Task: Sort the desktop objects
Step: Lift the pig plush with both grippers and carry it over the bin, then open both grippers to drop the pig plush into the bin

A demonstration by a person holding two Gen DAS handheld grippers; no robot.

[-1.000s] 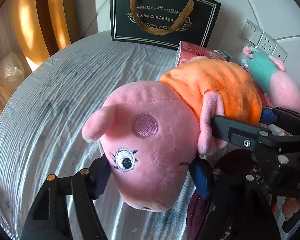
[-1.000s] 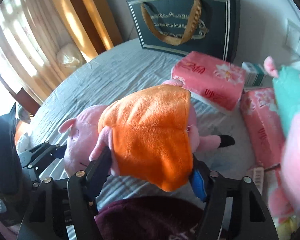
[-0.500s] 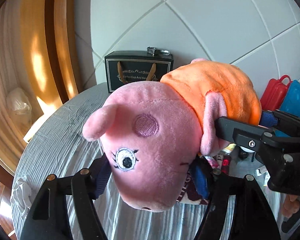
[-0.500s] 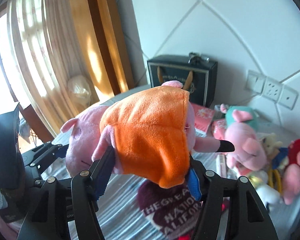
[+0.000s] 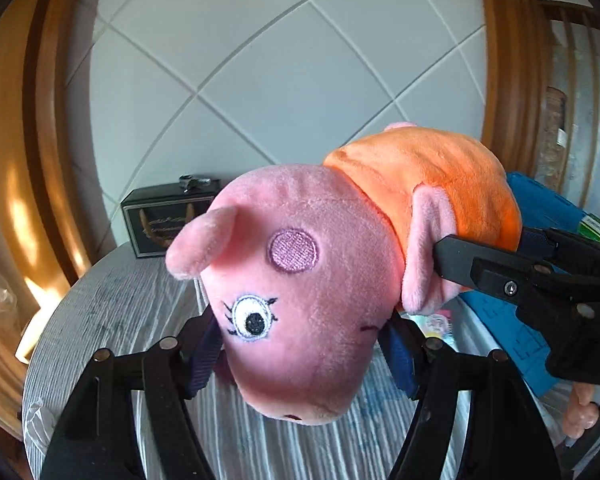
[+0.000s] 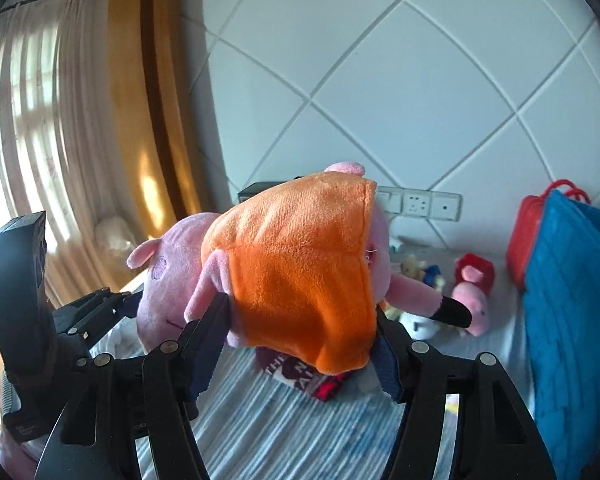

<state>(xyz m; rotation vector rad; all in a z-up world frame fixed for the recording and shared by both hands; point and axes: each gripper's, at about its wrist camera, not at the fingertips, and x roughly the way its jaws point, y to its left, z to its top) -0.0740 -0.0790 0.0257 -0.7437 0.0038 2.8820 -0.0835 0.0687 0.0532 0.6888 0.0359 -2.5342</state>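
Left wrist view: left gripper (image 5: 300, 344) clamps one plush pig's (image 5: 300, 280) head aloft; right gripper (image 6: 296, 332) clamps its orange body.

the dark maroon cloth with white block lettering (image 6: 300, 372), lying on the striped counter (image 6: 268, 420) under the held plush, shows only fragments, roughly "th", "n" and "a", with the rest hidden. the gold script on the black gift bag with brown handles (image 5: 166, 222) is too small to read.
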